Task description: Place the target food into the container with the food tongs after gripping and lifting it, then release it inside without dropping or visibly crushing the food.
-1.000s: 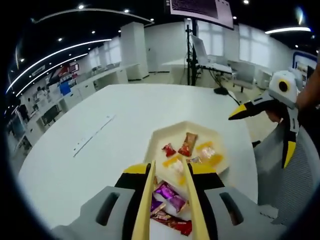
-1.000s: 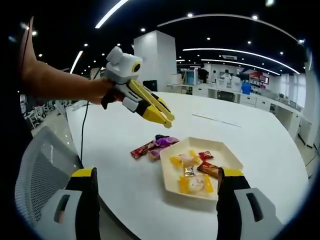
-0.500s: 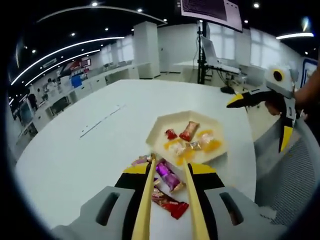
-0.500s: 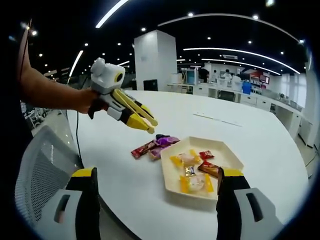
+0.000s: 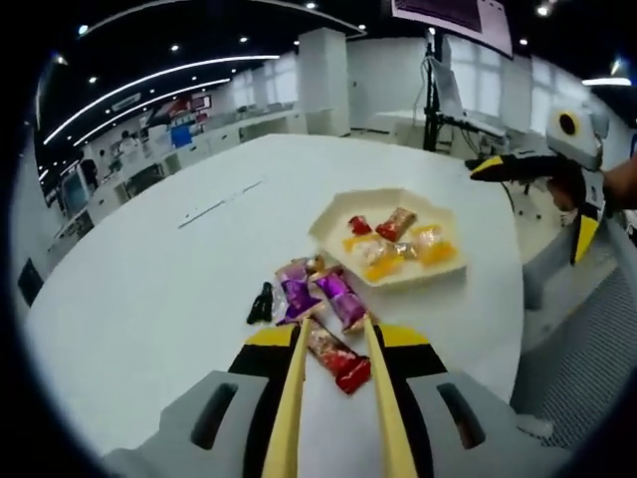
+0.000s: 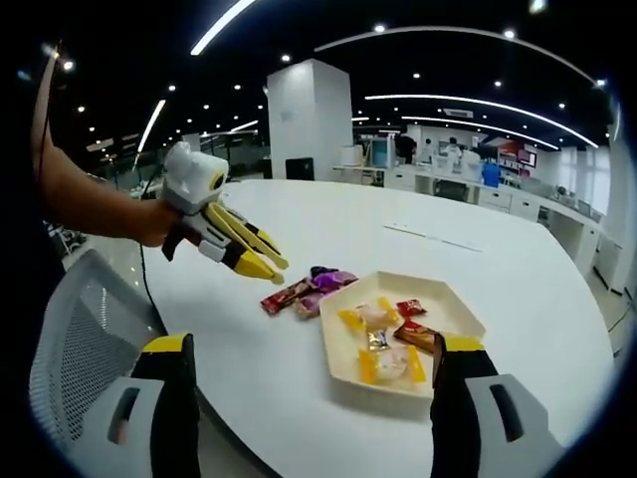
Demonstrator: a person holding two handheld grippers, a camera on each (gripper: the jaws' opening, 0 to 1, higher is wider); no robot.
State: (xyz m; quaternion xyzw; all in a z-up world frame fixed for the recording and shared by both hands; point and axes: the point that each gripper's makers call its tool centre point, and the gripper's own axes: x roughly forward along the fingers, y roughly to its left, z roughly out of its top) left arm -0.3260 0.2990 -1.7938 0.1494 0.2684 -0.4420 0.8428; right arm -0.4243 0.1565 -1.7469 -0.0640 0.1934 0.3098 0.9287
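Left claw (image 5: 338, 334) jaws slightly apart, clamped on nothing, tips above red wrapped candy (image 5: 339, 360); hexagonal tray (image 5: 390, 239) beyond. Right claw (image 6: 314, 373) wide apart over worktop (image 6: 518, 269).

White table (image 5: 149, 299); tray (image 6: 453, 311), loose wrapped candies (image 5: 323, 299).
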